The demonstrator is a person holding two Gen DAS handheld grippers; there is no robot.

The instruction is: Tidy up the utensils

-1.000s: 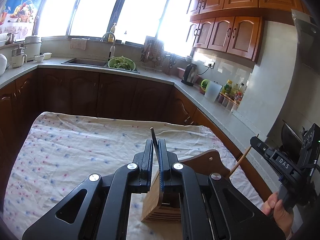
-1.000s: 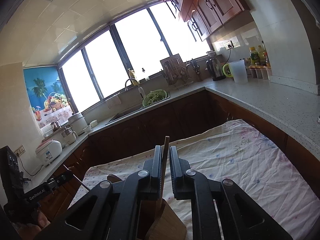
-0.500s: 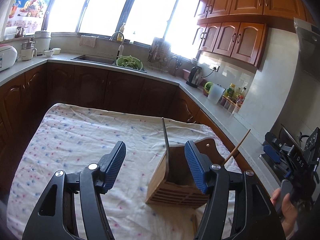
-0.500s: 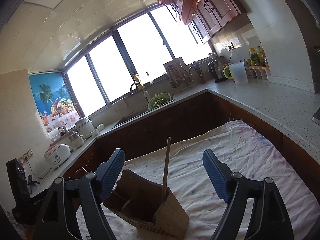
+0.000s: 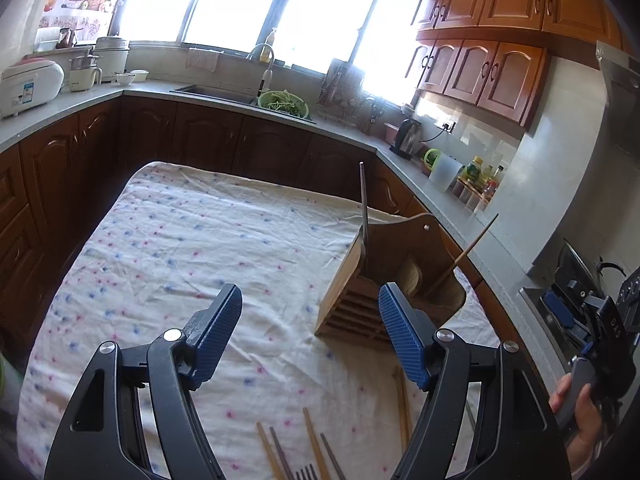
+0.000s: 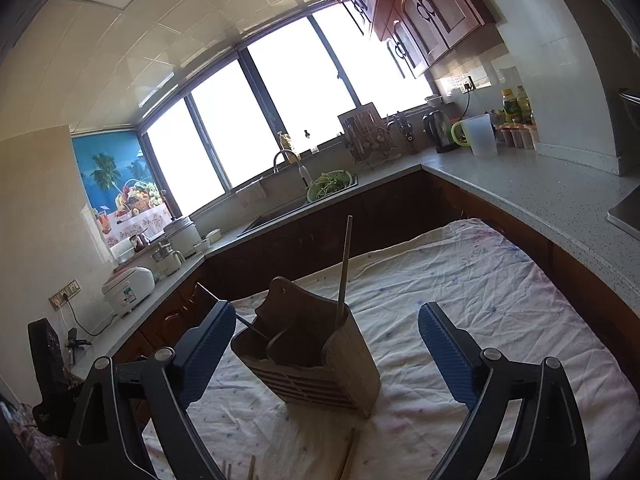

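Both the left gripper (image 5: 310, 336) and right gripper (image 6: 326, 354) are held wide open and empty, one chopstick (image 6: 344, 270) standing in the wooden holder (image 6: 316, 364), loose chopsticks (image 5: 314, 446) awaiting collection from the cloth (image 5: 192, 240).

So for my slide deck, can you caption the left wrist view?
Open left gripper hovers before a wooden utensil holder holding two chopsticks, more chopsticks lying on the floral tablecloth.

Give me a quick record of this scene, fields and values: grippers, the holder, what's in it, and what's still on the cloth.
left gripper: open, empty
right gripper: open, empty
wooden holder: standing on the floral tablecloth
in holder: one dark metal chopstick and one wooden chopstick, in separate ends
loose chopsticks: lying on the cloth at the near edge, wooden and metal mixed
fork: tines only visible, near edge
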